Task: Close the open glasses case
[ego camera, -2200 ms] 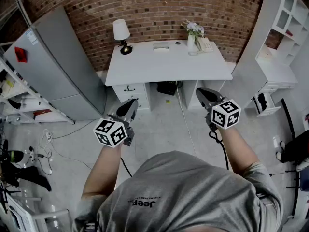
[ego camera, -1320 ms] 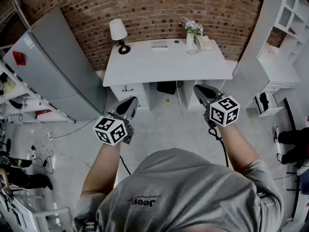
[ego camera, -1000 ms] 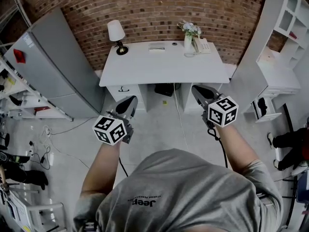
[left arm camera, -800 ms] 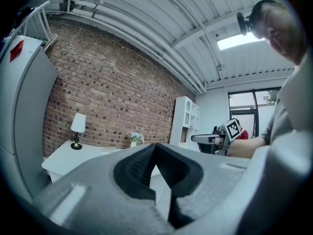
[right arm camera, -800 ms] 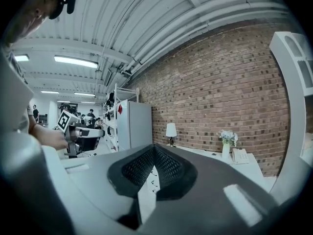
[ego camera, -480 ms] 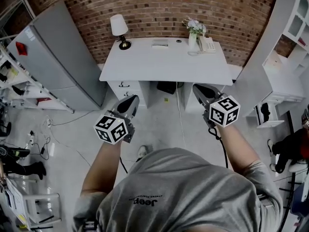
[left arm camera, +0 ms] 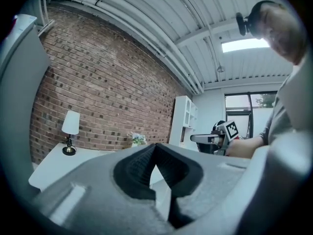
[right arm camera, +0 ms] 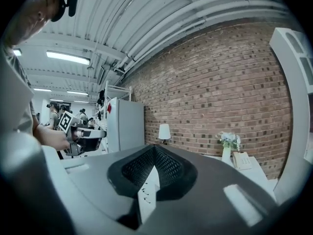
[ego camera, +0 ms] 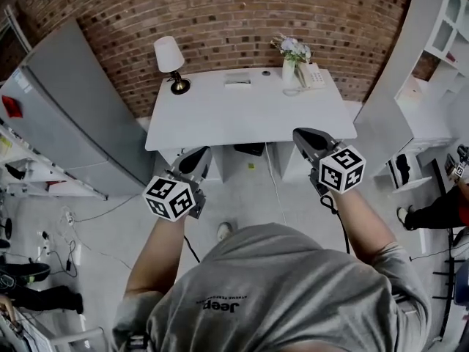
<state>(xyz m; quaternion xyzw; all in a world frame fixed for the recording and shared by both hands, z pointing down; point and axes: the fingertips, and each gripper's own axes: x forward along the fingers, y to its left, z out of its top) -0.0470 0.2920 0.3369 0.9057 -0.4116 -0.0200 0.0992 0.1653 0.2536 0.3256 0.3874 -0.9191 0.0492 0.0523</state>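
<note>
Fingers (left arm camera: 138,166) of our left gripper (ego camera: 196,155) sit pressed together with nothing between them; our right gripper (ego camera: 303,135) is likewise closed and empty. Both hang short of the white desk (ego camera: 249,119). On it, left to right: lamp (ego camera: 168,56), glasses case (ego camera: 237,80) near the back edge, flower vase (ego camera: 291,59), telephone (ego camera: 315,75).
</note>
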